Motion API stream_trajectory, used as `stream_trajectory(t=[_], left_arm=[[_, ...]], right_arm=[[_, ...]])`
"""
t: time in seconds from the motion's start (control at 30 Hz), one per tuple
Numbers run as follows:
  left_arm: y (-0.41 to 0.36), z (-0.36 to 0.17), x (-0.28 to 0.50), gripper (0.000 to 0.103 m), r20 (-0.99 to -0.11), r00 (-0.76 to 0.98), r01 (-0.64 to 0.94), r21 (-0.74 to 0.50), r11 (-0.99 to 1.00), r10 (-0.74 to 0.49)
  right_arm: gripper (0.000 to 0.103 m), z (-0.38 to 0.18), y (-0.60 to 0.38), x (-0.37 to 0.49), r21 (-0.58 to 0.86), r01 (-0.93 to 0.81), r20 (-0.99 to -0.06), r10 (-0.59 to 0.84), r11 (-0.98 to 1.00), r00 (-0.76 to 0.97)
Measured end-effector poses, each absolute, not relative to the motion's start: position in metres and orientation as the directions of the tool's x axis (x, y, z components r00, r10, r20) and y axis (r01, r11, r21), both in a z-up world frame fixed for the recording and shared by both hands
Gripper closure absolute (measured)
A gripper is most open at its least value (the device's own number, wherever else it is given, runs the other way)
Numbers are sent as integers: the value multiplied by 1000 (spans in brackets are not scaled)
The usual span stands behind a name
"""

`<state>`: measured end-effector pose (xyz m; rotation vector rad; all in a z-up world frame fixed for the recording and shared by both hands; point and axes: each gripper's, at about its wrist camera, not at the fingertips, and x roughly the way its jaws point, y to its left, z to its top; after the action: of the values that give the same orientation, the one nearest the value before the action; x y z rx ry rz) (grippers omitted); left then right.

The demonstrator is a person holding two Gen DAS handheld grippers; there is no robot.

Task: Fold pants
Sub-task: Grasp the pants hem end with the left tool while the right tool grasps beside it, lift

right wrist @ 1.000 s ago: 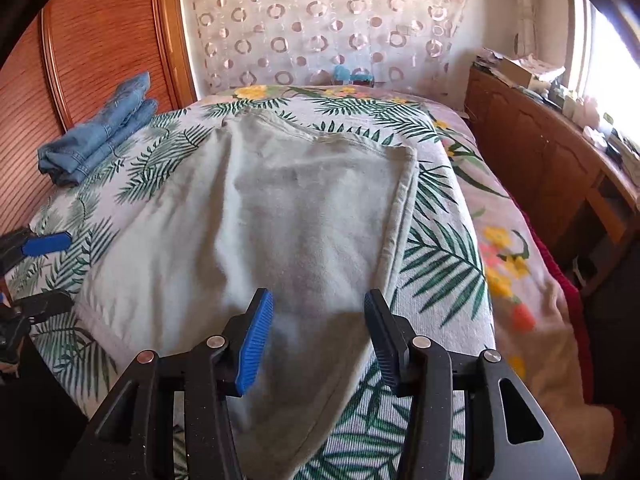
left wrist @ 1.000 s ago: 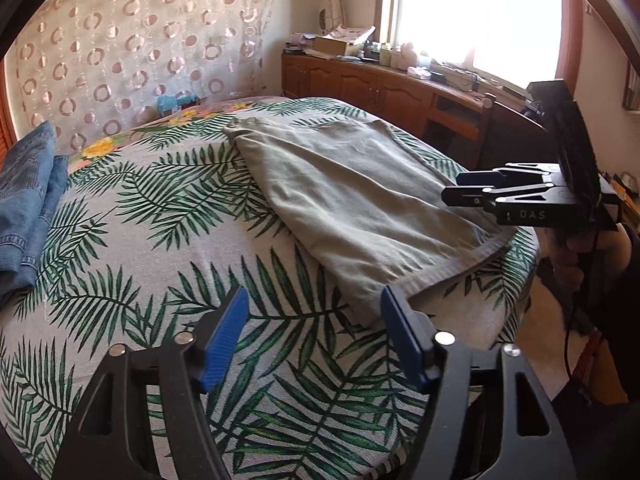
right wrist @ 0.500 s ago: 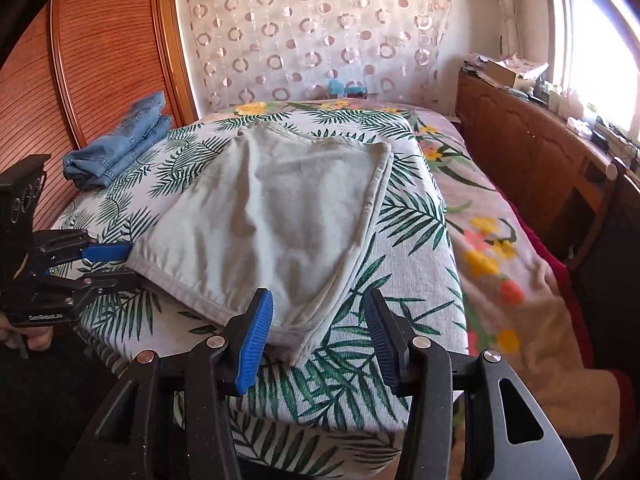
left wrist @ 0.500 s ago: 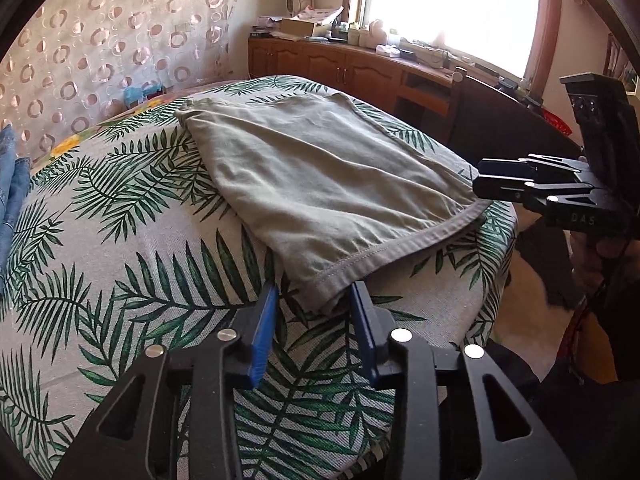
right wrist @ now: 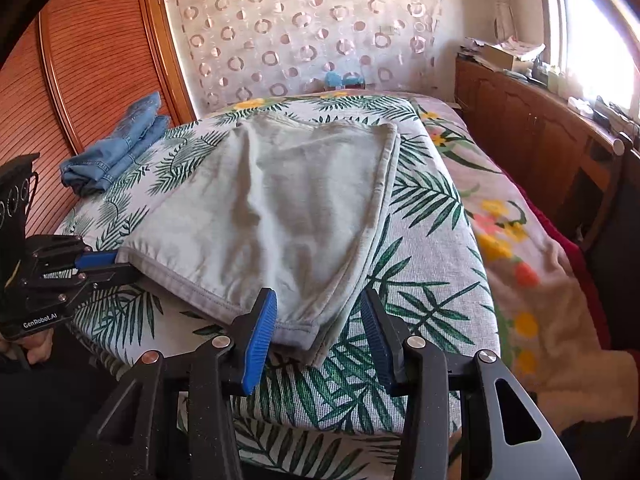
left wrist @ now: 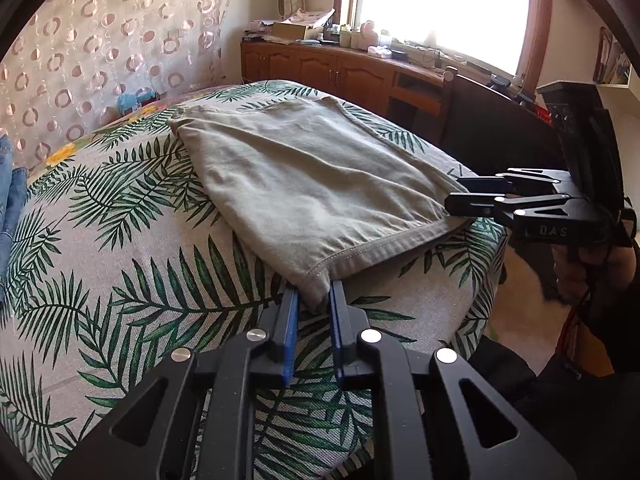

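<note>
Pants (right wrist: 280, 208) lay already folded lengthwise on the palm-print bedspread (right wrist: 432, 240), long axis running from the near hem edge toward the far headboard. At the near left corner the left gripper (left wrist: 313, 300) was clenched on the hem; the right gripper (right wrist: 318, 336) stood released, straddling the near right corner. It should clamp all layers there, I judged, then both lift evenly so the fold stays square.

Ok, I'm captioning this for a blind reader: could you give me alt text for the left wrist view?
The left gripper is shut on the near hem corner of grey-green pants lying flat on a palm-leaf bedspread. The right gripper reaches the hem's other corner from the right; a sunlit window glows behind.
</note>
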<state>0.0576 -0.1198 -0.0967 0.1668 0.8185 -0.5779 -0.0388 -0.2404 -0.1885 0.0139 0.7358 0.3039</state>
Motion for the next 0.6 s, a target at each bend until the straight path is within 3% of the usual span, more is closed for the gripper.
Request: stream_trajectory(t=[0.3,0.5,0.6], left_arm=[[-120,-103,60,87,-742,532,533,-80,842,-407],[-119,-103,61,88,-737,533,535,-88,840,-416],[-115,-99,62,91,-721,543,528,-106,843,-431]], right_arm=[[59,-193,-235,-37,113,-258,-674,264,960,690],[77,-193,-232,-37,129,-282,-670,294,951,682],[92,-194,-237,-33,199,-303,-665,355,932,656]])
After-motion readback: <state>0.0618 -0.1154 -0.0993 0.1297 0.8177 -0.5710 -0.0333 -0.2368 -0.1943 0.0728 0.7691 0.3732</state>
